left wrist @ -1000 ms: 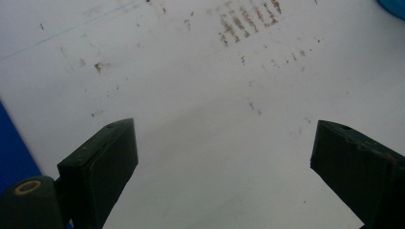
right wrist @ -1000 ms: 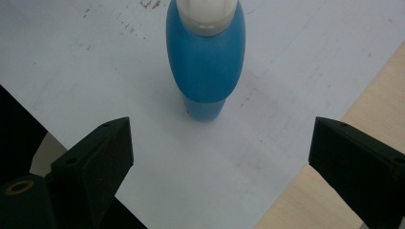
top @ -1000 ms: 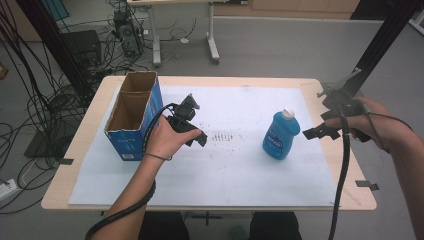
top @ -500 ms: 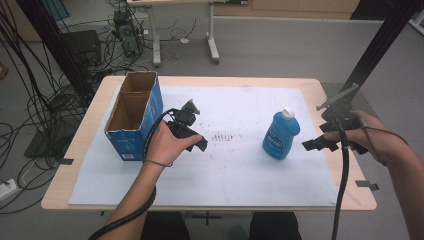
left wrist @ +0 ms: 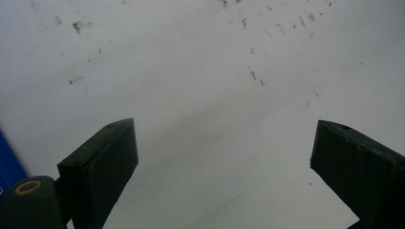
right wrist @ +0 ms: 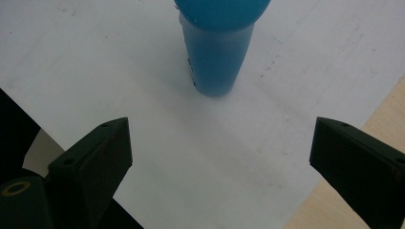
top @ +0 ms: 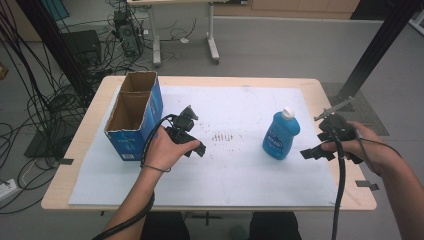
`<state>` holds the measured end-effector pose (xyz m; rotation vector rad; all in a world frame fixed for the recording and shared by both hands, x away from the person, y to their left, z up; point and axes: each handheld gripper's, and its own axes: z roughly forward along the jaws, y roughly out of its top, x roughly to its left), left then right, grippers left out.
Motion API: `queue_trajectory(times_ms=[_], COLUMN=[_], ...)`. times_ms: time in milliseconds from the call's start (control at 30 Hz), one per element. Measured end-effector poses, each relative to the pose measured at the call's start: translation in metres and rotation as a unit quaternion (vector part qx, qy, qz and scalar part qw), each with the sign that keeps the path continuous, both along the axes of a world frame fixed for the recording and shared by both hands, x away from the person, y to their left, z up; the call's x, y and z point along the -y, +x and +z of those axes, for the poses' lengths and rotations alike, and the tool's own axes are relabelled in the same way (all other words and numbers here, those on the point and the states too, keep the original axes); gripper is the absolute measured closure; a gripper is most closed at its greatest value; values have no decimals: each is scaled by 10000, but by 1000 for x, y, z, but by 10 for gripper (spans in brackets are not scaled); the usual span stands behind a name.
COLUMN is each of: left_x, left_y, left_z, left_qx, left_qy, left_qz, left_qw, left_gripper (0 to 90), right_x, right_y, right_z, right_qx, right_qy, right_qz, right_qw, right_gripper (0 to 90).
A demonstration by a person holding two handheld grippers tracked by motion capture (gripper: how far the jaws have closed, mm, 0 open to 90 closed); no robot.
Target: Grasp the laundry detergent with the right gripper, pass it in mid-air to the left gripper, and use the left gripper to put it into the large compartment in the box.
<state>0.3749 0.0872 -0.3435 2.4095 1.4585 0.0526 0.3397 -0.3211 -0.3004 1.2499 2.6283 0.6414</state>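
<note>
Looking down, we see the surface [top: 300, 87] under a white sheet [top: 240, 170], then the open cardboard box [top: 134, 115] at left, the upright blue bottle [top: 281, 134], and finally our left hand-held gripper [top: 192, 134] and right hand-held gripper [top: 316, 146], both released, jaws spread, the right just beside the bottle.

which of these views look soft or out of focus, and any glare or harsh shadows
High view: sharp, even light, only faint shadows. Left gripper view: paper soft, jaws blurred at the edges. Right gripper view: blue bottle slightly soft, with a faint shadow at its base; no glare anywhere.
</note>
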Motion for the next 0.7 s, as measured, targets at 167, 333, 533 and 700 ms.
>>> queue_trajectory(times_ms=[167, 333, 533, 700], left_x=[-1, -2, -3, -3], left_y=[-1, -1, -2, -3], left_z=[-1, -2, -5, -5], left_qx=[-112, -211, -291, -300], left_qy=[123, 164, 221, 222], left_qz=[-24, -11, -41, -41], left_qw=[9999, 9996, 9993, 9993], left_gripper=[92, 92, 92, 92], right_x=[2, 3, 6, 10], right_y=[-1, -2, -4, -5], right_z=[-7, -14, -22, -30], right_qx=[16, 117, 267, 377], right_qy=[47, 71, 169, 339], right_qz=[-36, -3, -4, -5], right_qw=[10000, 9999, 9995, 9987], right_gripper=[71, 69, 68, 64])
